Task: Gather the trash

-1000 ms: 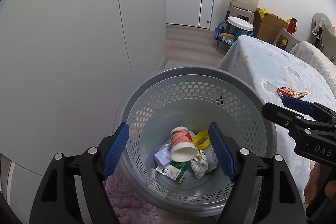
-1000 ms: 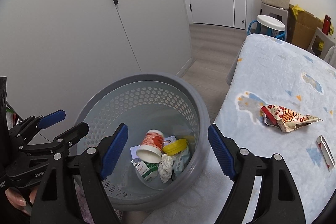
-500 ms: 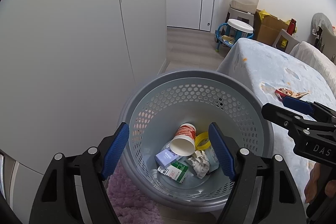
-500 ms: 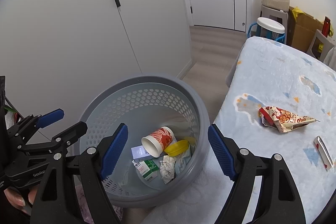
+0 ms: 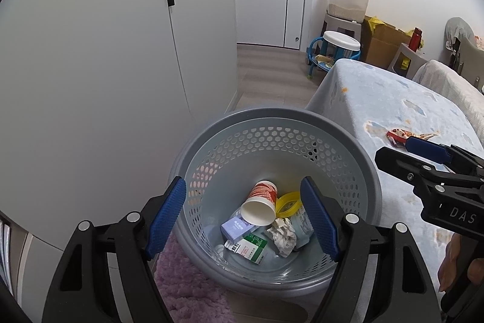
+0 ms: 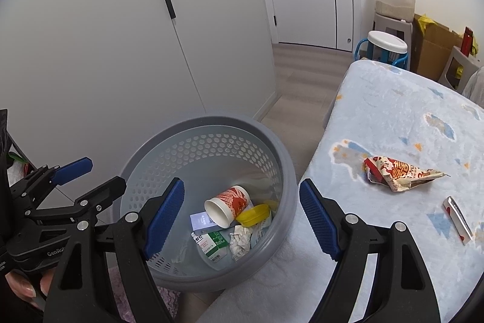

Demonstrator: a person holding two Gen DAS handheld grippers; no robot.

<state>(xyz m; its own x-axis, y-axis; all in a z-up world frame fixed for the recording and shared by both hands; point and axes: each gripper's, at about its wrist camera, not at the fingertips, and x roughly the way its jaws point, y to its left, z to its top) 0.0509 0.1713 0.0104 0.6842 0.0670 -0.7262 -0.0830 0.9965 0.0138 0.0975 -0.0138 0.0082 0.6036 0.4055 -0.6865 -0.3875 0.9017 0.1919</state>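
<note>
Two grippers, both empty, both poised above the bin.

Left gripper (image 5: pixel 242 220): fingers spread wide, nothing between them, aimed down into the basket.

Basket (image 6: pixel 281 159): grey, perforated wall, on the floor tight against the edge of the bed. Contents: paper cup (image 6: pixel 227 205) on its side, yellow lid (image 6: pixel 254 214) touching it, purple box (image 5: pixel 237 228), green-and-white carton (image 5: pixel 249 244), crumpled paper (image 6: pixel 240 241). Holds plenty of spare room.

Right gripper (image 6: pixel 240 220): fingers likewise apart and empty, over the basket's bed-side rim.

Bed (image 6: pixel 393 117): pale blue printed blanket. Trash left on it: crumpled snack wrapper (image 6: pixel 399 173), well right of the basket; thin flat packet (image 6: pixel 458 220), nearer the camera and further right.

Step in hand, as judged: fetch the next piece from the bed. Recommended handling: use the right gripper, being the closer. Take the wrapper first, at its bunched red end, where the foil stands proud of the blanket. Come down steeply so the fingers pinch foil and not plush fabric. The flat packet will be harder; approach it across its narrow width. Carry each piece fully past the rim before letting go.
</note>
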